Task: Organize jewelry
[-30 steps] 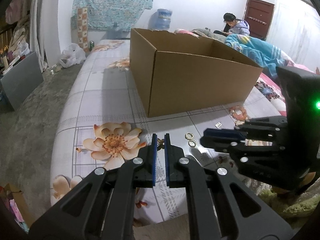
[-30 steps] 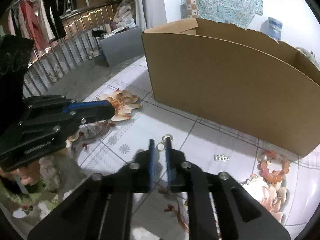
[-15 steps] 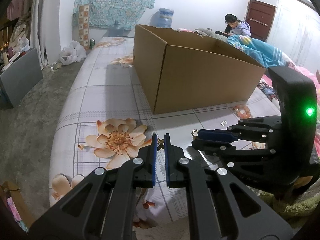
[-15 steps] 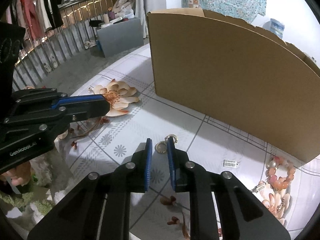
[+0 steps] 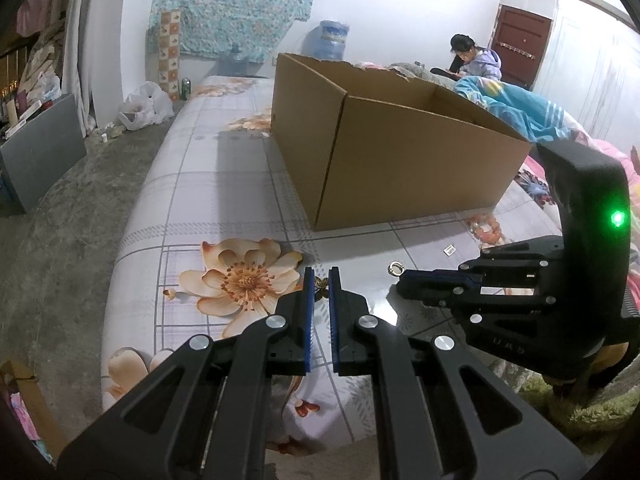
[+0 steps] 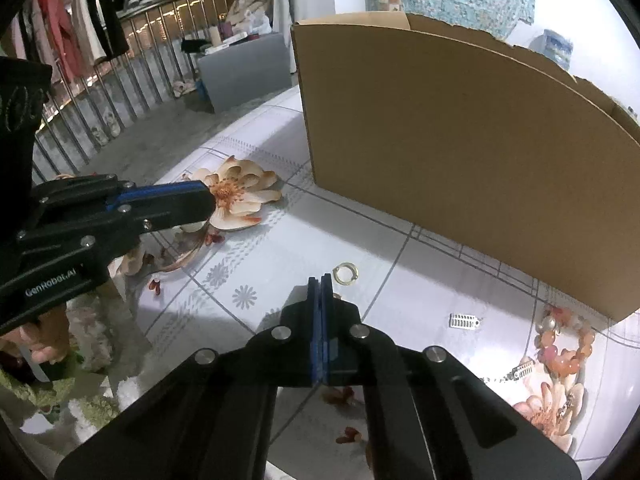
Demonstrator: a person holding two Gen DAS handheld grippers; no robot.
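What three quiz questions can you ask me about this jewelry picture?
1. True or false: the cardboard box is tipped over on its side.
2. Pick one: what lies just ahead of the tips of the right gripper? A) a gold ring B) a watch C) a spoon
3. What colours are the beads of the bead bracelet near the box's corner?

Key: 1. False, it stands upright with its top open. 2. A. 3. Orange and pink.
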